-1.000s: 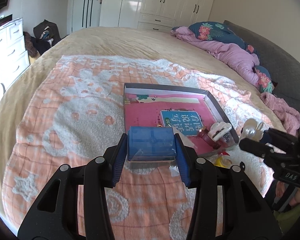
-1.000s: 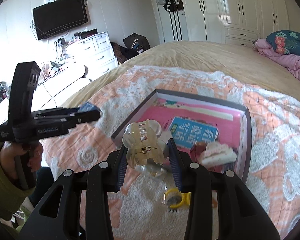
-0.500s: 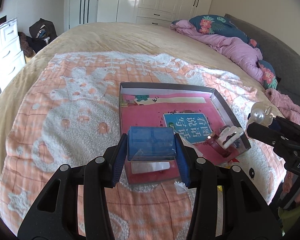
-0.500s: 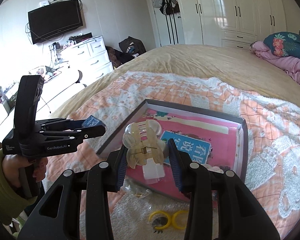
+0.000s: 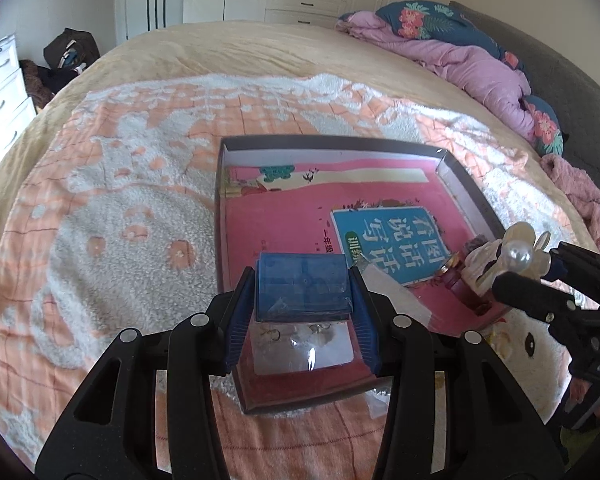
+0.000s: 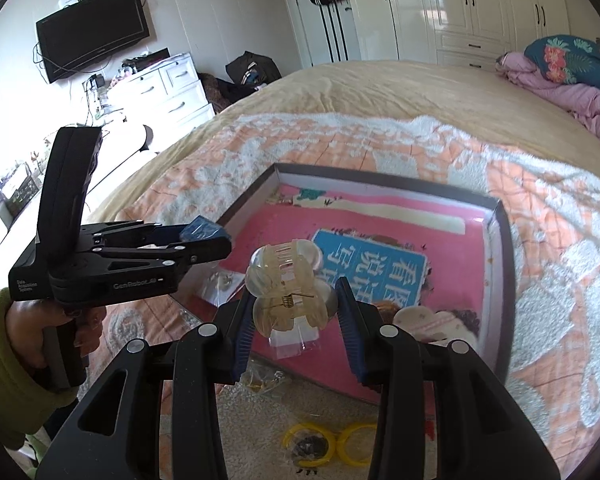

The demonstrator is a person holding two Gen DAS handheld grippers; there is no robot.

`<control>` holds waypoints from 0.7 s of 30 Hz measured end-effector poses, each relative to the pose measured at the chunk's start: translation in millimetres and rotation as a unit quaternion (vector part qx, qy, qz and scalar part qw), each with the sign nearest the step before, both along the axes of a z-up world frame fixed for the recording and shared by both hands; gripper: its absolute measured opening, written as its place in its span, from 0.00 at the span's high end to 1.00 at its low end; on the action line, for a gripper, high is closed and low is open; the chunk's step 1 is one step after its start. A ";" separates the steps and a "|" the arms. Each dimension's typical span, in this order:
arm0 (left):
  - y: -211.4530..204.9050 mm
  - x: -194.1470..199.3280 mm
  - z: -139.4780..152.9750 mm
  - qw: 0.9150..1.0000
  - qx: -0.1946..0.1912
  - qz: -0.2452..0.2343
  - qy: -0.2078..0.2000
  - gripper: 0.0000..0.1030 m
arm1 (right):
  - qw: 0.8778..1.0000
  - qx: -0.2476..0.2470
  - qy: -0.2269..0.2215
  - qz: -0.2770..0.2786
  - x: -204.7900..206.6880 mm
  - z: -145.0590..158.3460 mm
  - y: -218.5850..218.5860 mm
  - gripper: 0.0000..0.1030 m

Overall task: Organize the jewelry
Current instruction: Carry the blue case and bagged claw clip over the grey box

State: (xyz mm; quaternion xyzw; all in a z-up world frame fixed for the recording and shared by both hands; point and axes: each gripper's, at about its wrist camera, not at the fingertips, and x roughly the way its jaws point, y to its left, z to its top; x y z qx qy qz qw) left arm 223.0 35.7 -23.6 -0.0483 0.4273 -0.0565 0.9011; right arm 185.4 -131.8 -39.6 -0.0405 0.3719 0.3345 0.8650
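My left gripper is shut on a small blue plastic box and holds it above the near corner of a shallow pink-lined tray on the bed. My right gripper is shut on a translucent beige hair claw clip, above the tray's near edge. The clip and right gripper also show at the right of the left wrist view. A clear bag of earrings lies in the tray under the box. A white clip lies in the tray.
Yellow rings and a small clear bag lie on the peach blanket near the tray. A pink duvet and floral pillows sit at the far right. White drawers stand left of the bed.
Both grippers have moved forward over the tray, each still holding its item. The tray now lies closer under them.
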 end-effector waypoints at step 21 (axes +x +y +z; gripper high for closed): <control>1.5 16.7 -22.2 1.000 -0.002 -0.001 0.019 0.64 | 0.998 -0.034 0.046 0.018 10.2 -46.7 26.8 0.64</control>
